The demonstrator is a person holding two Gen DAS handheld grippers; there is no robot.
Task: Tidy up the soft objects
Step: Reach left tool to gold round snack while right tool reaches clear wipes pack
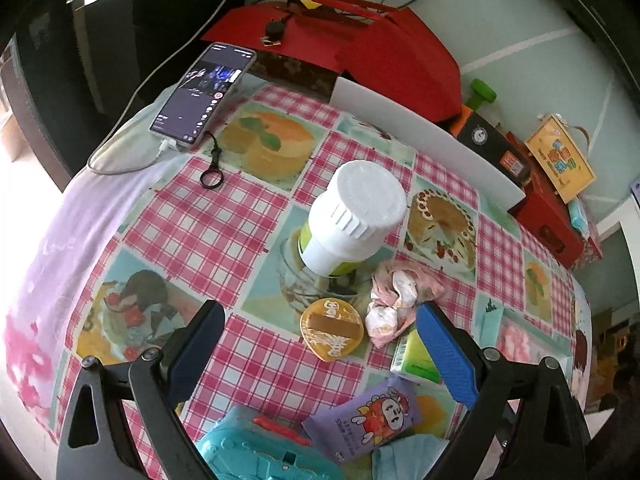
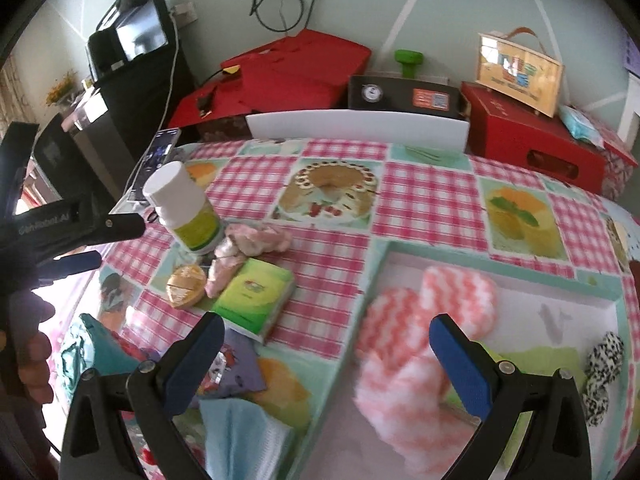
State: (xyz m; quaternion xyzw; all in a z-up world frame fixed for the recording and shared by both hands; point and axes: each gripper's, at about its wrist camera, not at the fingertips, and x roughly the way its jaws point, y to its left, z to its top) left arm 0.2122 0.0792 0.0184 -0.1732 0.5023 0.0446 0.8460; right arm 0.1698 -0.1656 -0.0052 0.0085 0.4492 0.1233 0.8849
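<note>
Through the left wrist camera, the left gripper (image 1: 320, 344) is hovering over the counter covered in a pink-checked, cake-printed cloth (image 1: 224, 236), its blue-padded fingers (image 1: 444, 348) spread wide and holding nothing. A crumpled pink-and-white soft cloth bundle (image 1: 400, 296) is lying just ahead of the right-hand finger, touching a round orange lidded tin (image 1: 332, 330) and sitting beside a white-capped plastic bottle with a green label (image 1: 352, 220). A green tissue packet (image 1: 412, 356) is partly tucked behind that same finger. Closer in, a purple cartoon-printed snack pouch (image 1: 368, 412), a teal plastic toy (image 1: 256, 448) and a folded pale blue cloth (image 1: 404, 456) are crowding the lower edge.

Through the right wrist camera, the right gripper (image 2: 326, 364) is likewise spread and empty. Pink-and-white fluffy round pads (image 2: 416, 332) are resting inside a shallow white tray with a mint rim (image 2: 560, 292), between and just beyond the fingers, with a black-and-white spotted fuzzy item (image 2: 604, 364) at the tray's right side. The left gripper (image 2: 68, 244) is showing at the far left, near the bottle.

The cloth bundle is lying ahead and slightly right of the left fingers, its long axis running roughly away from the camera, and the left hand appears nearer to it. The tray is sitting under the right gripper, so carrying the bundle rightward looks likely.
</note>
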